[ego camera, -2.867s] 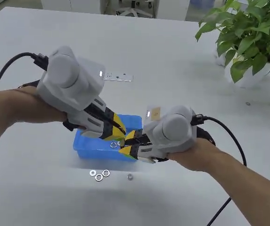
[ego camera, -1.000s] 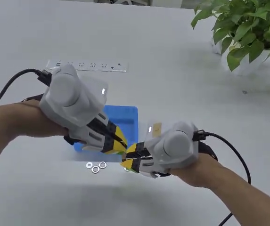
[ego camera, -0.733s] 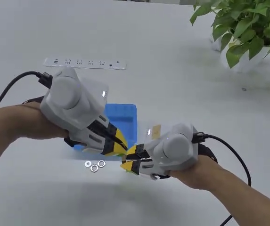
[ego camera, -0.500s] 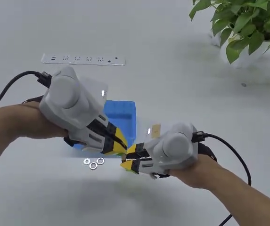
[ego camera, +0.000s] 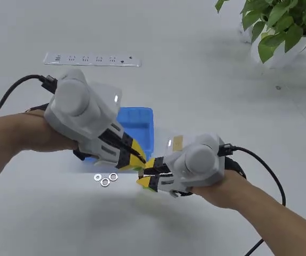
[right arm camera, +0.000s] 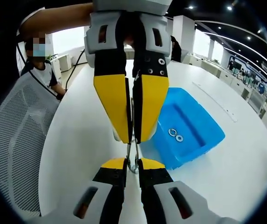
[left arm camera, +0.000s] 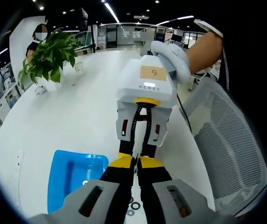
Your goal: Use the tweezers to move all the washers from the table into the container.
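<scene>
A white table (ego camera: 195, 64) runs back to a power strip (ego camera: 91, 60) and a plant (ego camera: 286, 26), with the blue container (ego camera: 139, 128) in the middle of it. The left gripper (ego camera: 140, 158) comes down over the container's near side, its yellow jaws shut tight on the tweezers (right arm camera: 132, 149). In the right gripper view the tweezers' long axis runs straight down from those jaws to the table. The right gripper (ego camera: 144, 178) faces it nose to nose from the other side, its jaws drawn in narrow about the tweezers' lower legs, so it looks to be the one that does the pinching. A small ring seems to sit at the tweezer tips, though it is too small to be sure. Three washers (ego camera: 105, 178) lie in a cluster on the table, just in front of the container's near wall and just to the left gripper's side of the tips. Two washers (right arm camera: 175, 135) lie inside the container. The container stands just beyond the tips, so any lift to it would be short, up and over the near wall. The left gripper sits nearer both the cluster and the container.
</scene>
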### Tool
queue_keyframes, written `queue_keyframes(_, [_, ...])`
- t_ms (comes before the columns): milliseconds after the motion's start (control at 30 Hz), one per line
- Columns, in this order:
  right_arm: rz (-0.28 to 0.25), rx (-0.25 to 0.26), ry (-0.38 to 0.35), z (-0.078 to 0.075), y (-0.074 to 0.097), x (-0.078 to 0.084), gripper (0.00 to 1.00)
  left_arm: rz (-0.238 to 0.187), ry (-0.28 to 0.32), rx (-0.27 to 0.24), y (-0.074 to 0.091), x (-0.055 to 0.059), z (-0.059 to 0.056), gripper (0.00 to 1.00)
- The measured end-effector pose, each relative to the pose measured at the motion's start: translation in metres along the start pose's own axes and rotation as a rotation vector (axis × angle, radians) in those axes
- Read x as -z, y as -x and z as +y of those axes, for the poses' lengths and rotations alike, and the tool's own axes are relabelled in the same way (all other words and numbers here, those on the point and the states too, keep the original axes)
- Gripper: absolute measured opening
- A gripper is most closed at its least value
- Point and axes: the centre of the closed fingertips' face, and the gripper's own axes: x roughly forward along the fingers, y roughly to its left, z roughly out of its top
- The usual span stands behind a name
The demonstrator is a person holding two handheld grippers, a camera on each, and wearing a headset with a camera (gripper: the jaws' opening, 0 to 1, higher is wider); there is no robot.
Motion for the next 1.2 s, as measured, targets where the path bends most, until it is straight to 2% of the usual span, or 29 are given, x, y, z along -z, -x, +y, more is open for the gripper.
queue_keyframes(367, [-0.006, 0.010, -0.026, -0.0033, -0.0001, 0.0012, 0.12, -0.013, 0.025, 0.000, -0.0013, -0.0010, 0.0058, 0.07])
queue_keyframes(767, [-0.014, 0.006, -0.054, -0.0028, -0.0005, 0.0010, 0.09, -0.009, 0.030, 0.007, -0.0024, 0.0005, 0.0035, 0.07])
queue_keyframes(1200, [-0.011, 0.006, -0.040, 0.0001, 0.0017, -0.0024, 0.09, -0.002, 0.027, 0.003, 0.0002, -0.0018, -0.0003, 0.07])
